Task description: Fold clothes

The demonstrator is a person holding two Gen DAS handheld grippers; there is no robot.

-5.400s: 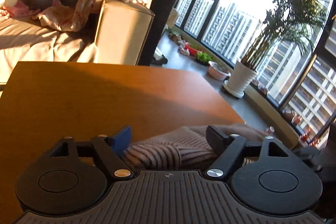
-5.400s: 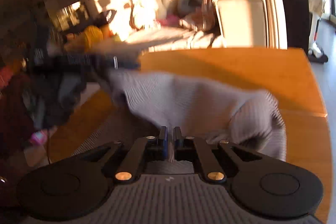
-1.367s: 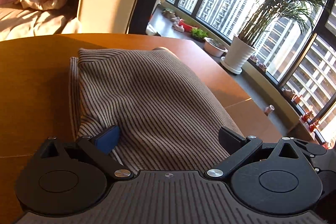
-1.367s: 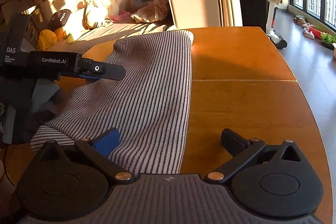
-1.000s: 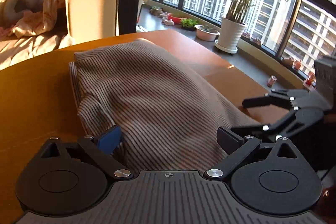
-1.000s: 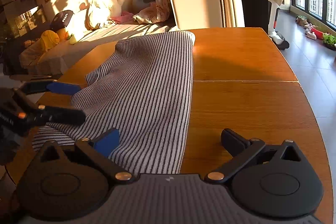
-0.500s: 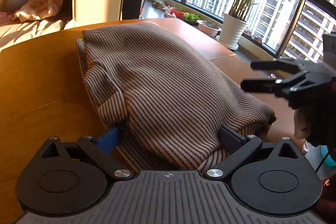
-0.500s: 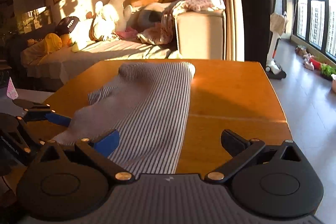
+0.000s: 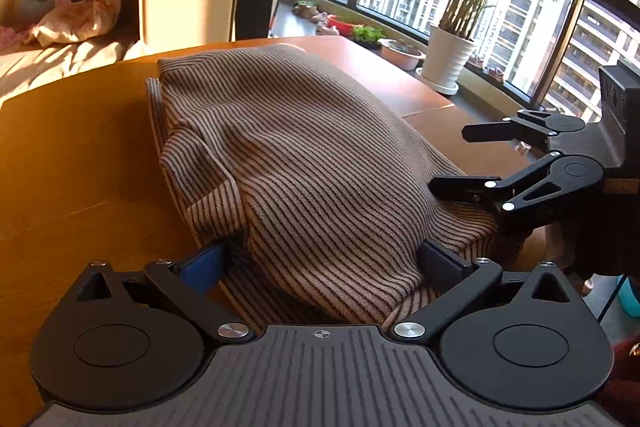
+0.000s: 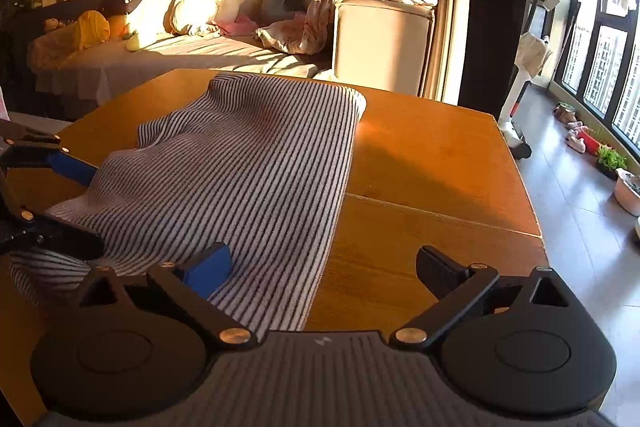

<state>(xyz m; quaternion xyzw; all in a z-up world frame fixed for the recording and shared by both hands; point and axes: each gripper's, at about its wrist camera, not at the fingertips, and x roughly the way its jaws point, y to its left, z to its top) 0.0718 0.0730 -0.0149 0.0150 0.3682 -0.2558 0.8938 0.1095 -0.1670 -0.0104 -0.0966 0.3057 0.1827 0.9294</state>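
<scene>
A striped knit garment (image 9: 304, 163) lies folded lengthwise on the wooden table (image 9: 72, 163); it also shows in the right wrist view (image 10: 248, 171). My left gripper (image 9: 320, 261) is open, its fingers straddling the garment's near end, which bulges up between them. My right gripper (image 10: 324, 267) is open over the garment's near right edge, its blue pad above the cloth. In the left wrist view the right gripper (image 9: 452, 159) is open at the garment's right corner. In the right wrist view the left gripper (image 10: 76, 203) is open at the left edge.
A sofa (image 10: 224, 43) with plush toys and blankets stands beyond the table. A potted palm (image 9: 448, 59) and bowls sit along the window. A white upright appliance (image 10: 520, 99) stands on the floor to the right. The table's right half (image 10: 432, 171) is bare wood.
Both grippers have let go of the garment and opened. Over the last second both have drawn back to its near end, the left one closing in around the bulging cloth.
</scene>
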